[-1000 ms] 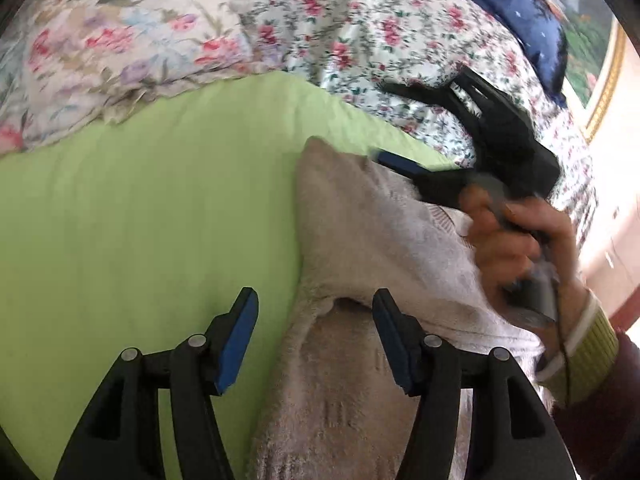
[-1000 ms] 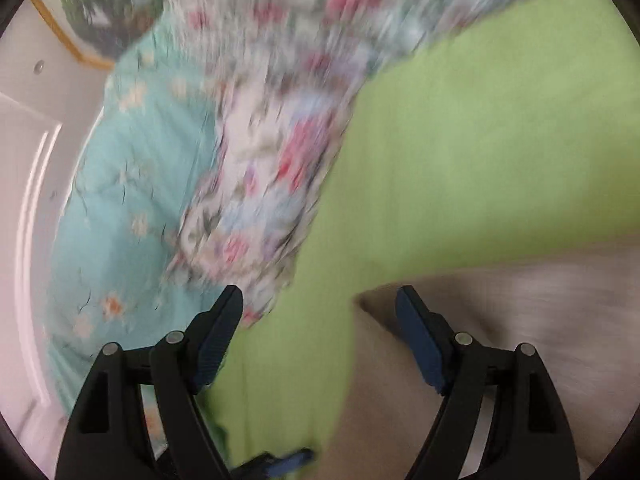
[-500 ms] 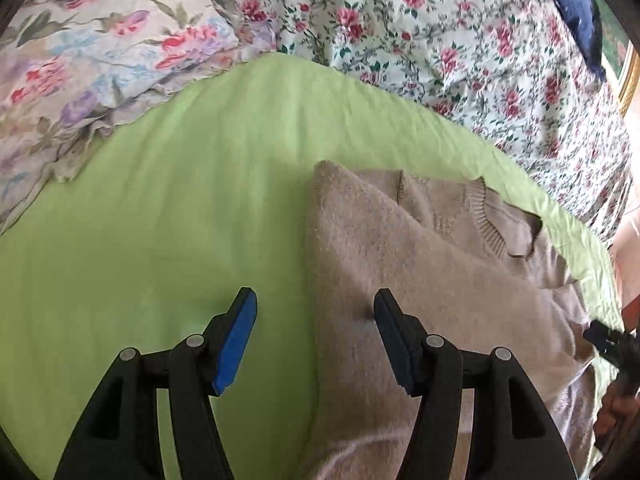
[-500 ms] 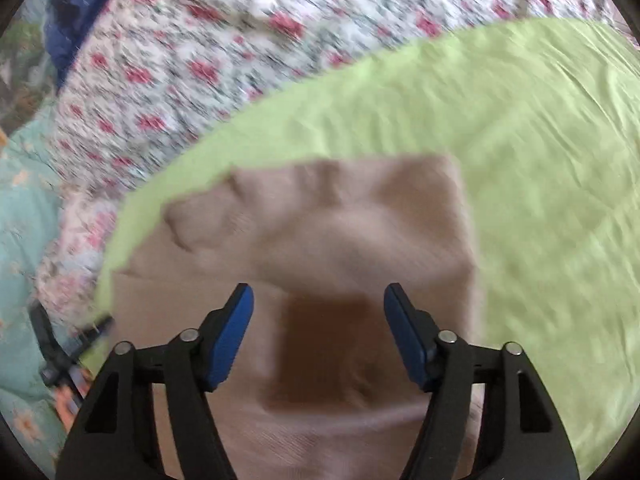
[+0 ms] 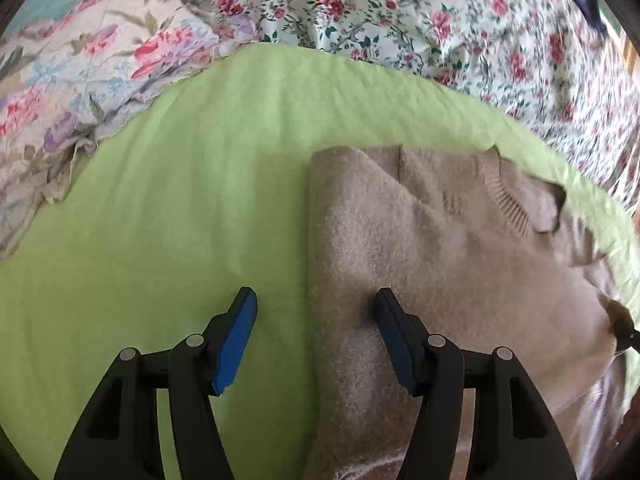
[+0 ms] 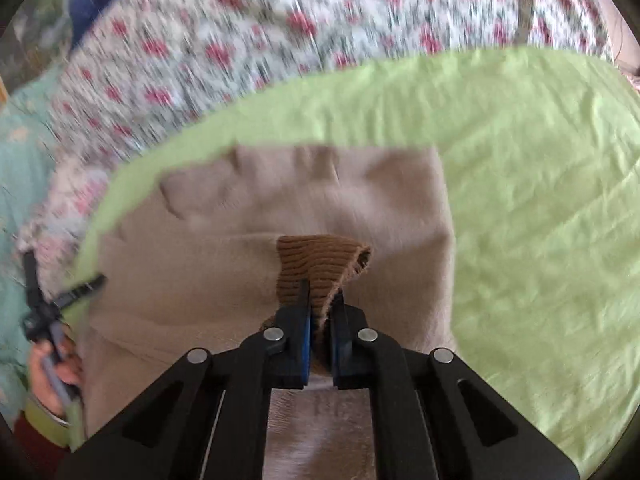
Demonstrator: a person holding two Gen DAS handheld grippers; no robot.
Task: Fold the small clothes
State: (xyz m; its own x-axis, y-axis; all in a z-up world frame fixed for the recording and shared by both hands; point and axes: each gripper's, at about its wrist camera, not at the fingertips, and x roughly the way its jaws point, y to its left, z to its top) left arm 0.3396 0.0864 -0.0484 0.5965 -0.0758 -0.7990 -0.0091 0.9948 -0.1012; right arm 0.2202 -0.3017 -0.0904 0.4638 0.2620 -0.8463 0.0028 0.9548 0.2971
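Observation:
A beige knit sweater (image 5: pixel 440 264) lies partly folded on the green sheet (image 5: pixel 192 208), its ribbed collar (image 5: pixel 516 208) toward the far side. My left gripper (image 5: pixel 314 308) is open and straddles the sweater's left edge, one finger over the sheet, the other on the knit. My right gripper (image 6: pixel 320 296) is closing, with the brown ribbed cuff (image 6: pixel 316 260) pinched between its pads above the sweater (image 6: pixel 248 208). In the right wrist view, the left gripper (image 6: pixel 64 270) and the hand holding it sit at the sweater's left side.
A rose-print quilt (image 5: pixel 420 20) bunches along the far edge of the sheet. A large-flowered pillow (image 5: pixel 80 68) lies at the far left. Teal bedding (image 6: pixel 20 168) shows at the left of the right wrist view. Bare green sheet (image 6: pixel 540 220) spreads to the sweater's right.
My right gripper swung from the bed's edge over the sweater and closed on the brown cuff. My left gripper shifted from above the sweater to its left edge, staying open.

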